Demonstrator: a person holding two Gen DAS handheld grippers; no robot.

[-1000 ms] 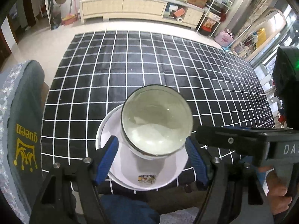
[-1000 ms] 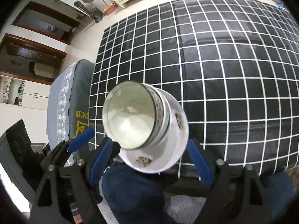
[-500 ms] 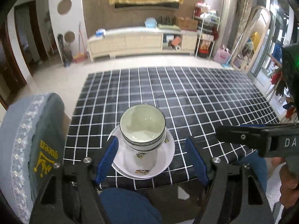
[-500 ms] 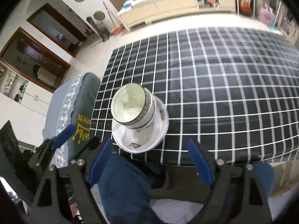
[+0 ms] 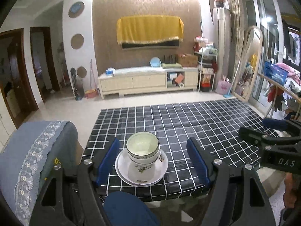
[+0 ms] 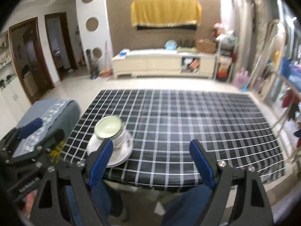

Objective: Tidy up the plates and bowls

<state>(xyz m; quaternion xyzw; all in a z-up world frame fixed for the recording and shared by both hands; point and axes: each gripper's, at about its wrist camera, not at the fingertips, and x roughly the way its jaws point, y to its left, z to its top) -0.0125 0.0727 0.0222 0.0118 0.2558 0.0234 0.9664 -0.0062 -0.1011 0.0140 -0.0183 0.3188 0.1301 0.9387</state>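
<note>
White porcelain bowls (image 5: 143, 150) sit stacked on white round plates (image 5: 141, 171) near the checked surface (image 5: 188, 131) edge, both grippers' (image 5: 152, 162) (image 6: 150, 160) fingers wide and empty, so withdraw without touching the stack.

The only lettering I can read is "DAS" in pale capitals on the black body of the right gripper (image 5: 270, 137), off to the right of the stacked bowls (image 5: 142, 149). The chair cover (image 5: 33, 150) left of the bowls carries a yellow print, too hidden to read. White lettering on the left gripper (image 6: 35, 131) is too blurred to read.
</note>
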